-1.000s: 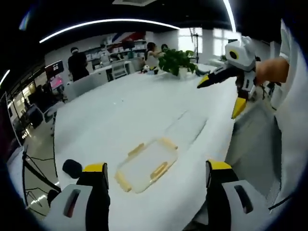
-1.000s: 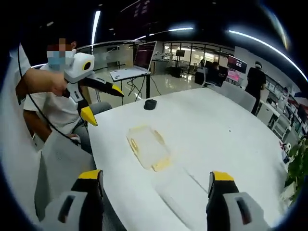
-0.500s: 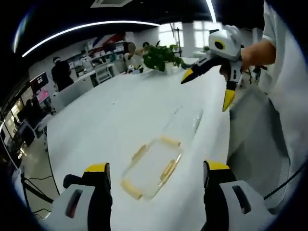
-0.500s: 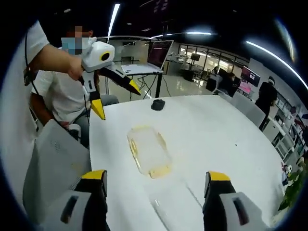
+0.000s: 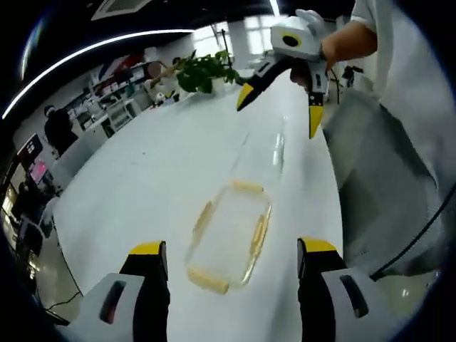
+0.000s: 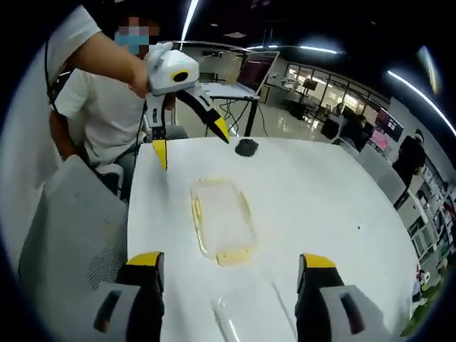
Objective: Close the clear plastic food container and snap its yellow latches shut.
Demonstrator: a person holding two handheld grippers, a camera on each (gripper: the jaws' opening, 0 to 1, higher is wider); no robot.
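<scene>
Table: a long white table runs from the lower centre toward the top of the left gripper view; in the right gripper view its white top spreads across the middle.
Plant: a leafy green plant stands at the table's far end, upper centre of the left gripper view.
Ceiling: dark, with a curved light strip at upper left and another strip at the top of the right gripper view.
Windows: bright panes at top centre.
Shelving: shelves along the far wall, upper left.
Screens: a monitor on a stand beyond the table; a pink-lit display at right.
Floor: pale and glossy, upper centre.
Chair: a grey mesh seat back at lower left.
</scene>
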